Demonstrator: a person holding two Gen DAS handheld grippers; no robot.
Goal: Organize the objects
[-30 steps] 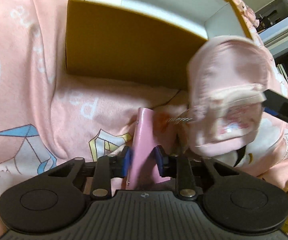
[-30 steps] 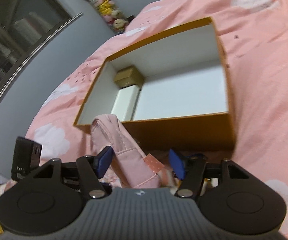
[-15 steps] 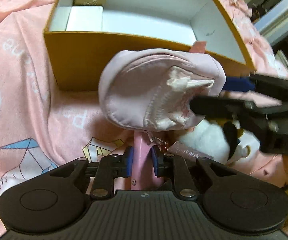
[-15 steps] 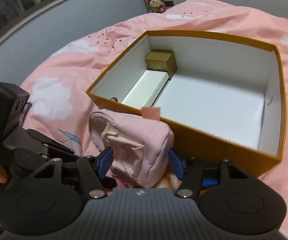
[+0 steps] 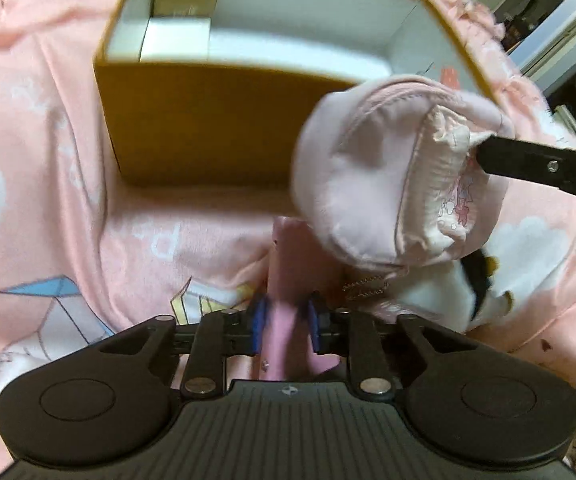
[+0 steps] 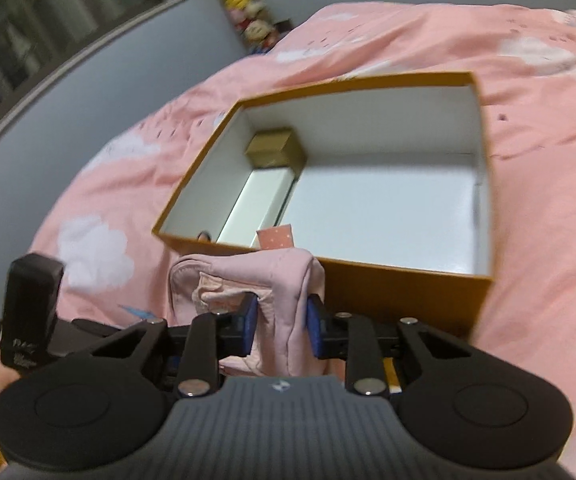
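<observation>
Half a second ago the right tongs stood apart on either side of the pink pouch; now they have closed on a fold of its fabric, and the pouch hangs clear of the bed, just before the near wall of the orange box. That suggests the lift into the box is under way. The left tongs remain pinched narrowly on a pink strap, apparently part of the same pouch. The pouch is soft and padded, pale pink, with a gathered cream pocket and a small cartoon print. Inside the box a gold box and a white box line the left wall.
</observation>
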